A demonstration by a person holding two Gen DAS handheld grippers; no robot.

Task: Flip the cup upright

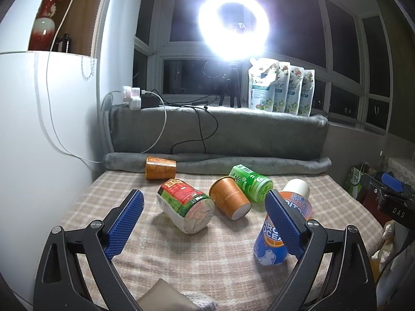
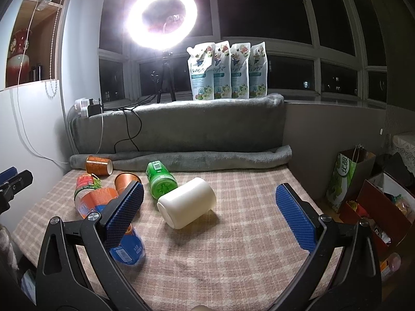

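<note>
Several cups lie on their sides on a checked cloth. In the left wrist view, a red-green cup lies between my open left gripper's fingers, a little beyond the tips. An orange paper cup, a green cup, a blue-orange bottle and a white cup lie to its right; another orange cup lies at the back. In the right wrist view, the white cup lies between my open right gripper's fingers, untouched. The green cup lies behind it.
A rolled grey blanket and a grey cushion bound the far edge. A ring light on a tripod, several refill pouches and a power strip stand behind. Bags and boxes stand on the right.
</note>
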